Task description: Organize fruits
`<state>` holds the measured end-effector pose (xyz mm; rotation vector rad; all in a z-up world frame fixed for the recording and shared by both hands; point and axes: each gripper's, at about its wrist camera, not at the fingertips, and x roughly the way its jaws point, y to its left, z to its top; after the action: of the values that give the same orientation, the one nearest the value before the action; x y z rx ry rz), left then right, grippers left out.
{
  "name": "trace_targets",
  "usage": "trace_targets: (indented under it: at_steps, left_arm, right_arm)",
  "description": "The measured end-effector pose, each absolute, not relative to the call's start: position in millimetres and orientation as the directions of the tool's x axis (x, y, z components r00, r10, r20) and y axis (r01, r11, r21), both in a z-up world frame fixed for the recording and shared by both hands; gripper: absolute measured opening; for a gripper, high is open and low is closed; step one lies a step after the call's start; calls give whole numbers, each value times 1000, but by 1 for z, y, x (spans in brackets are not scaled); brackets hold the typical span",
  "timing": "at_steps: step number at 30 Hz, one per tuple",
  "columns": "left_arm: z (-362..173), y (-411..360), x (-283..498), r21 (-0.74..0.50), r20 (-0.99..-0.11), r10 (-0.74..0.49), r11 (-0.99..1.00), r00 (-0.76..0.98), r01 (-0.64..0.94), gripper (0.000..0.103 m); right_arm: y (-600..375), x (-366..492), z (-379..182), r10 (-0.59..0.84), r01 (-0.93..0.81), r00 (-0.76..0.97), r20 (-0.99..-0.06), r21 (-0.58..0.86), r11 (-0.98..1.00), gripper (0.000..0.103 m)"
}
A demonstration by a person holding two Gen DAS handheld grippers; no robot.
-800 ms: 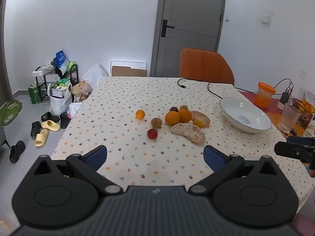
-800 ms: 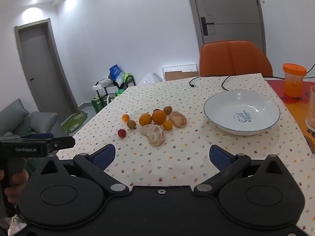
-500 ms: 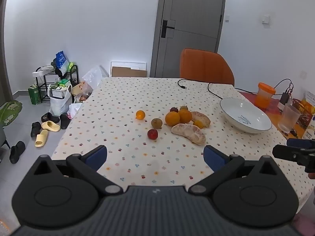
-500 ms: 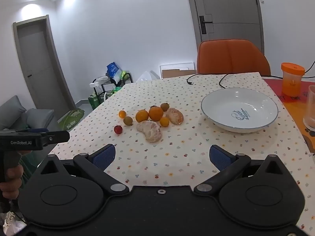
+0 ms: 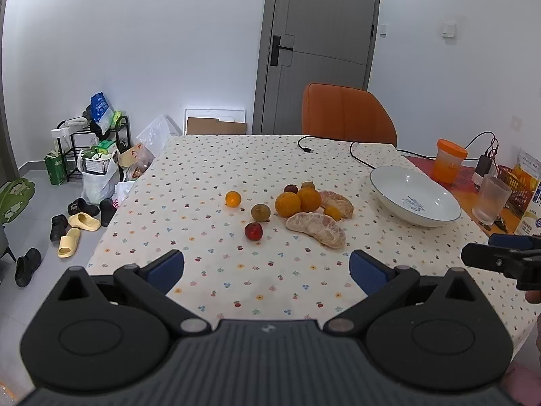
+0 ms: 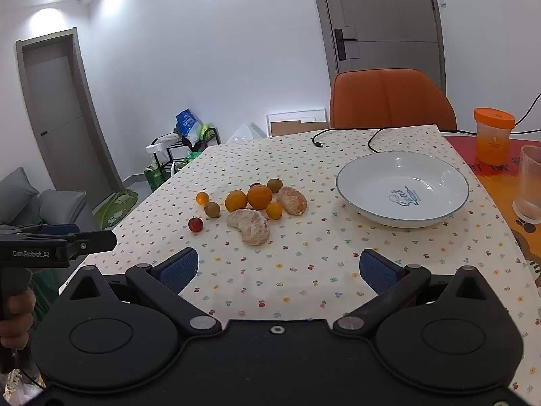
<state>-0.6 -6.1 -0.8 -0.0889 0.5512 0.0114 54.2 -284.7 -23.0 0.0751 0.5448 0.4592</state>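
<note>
Table (image 5: 209, 169) under a dotted cloth; both claws hang over its near edge, angled down toward the fruit.

Left gripper (image 5: 267, 269): jaws spread as wide as they go, blue pads well apart, nothing between them, bare cloth below. Fruit lies ahead of it, well clear of the fingertips.

Fruit, left to right in the left wrist view:
- small orange fruit (image 5: 233, 199), alone, farthest left
- red fruit (image 5: 253, 230), nearest the left claw
- brownish-green round fruit (image 5: 260, 212), just behind the red one
- two oranges (image 5: 287, 204) touching side by side, a dark small fruit (image 5: 290, 188) behind them
- peeled citrus piece (image 5: 316, 224) in front of the oranges, a second peeled piece (image 5: 338, 199) behind and to the right

White bowl (image 5: 415, 200) sits right of the cluster, apart from it, holding no fruit. Orange-lidded cup (image 5: 449, 160) and a clear glass (image 5: 490, 199) stand beyond the bowl.

Right gripper (image 6: 279, 267): also fully spread, nothing held. From its view the fruit cluster lies ahead and to the left of centre; bowl (image 6: 402, 187) lies ahead and to the right. Both are well beyond its fingertips.
</note>
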Motion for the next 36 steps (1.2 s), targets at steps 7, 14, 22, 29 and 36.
trace_targets:
  at_steps: [7,14,22,29,36]
  left_arm:
    - [-1,-6,-1,-82,-522,-14,996,853,-34,103]
    - [-2,-7,-1,-82,-520,-15,996,854,-32,103]
    - [-2,-7,-2,-80,-523,-11,996,853,-36,103]
    - [-1,-7,-2,-76,-520,-12,997,854,-32,103]
    - [-2,-8,-2,-77,-520,-15,997,854,-30,103]
  right_arm:
    - [-285,54,-23,440,-399,758,-482,191,897,103]
    - [-285,53,-23,440,-399,757,-483,192,897,103]
    - [-285,54,-23,441,-399,759,-478,193,896,103]
    - [-285,53,-23,445,-402,758,-477,196,895,103]
    - [-285,53,-22,446,-403,757,-477,195,894,103]
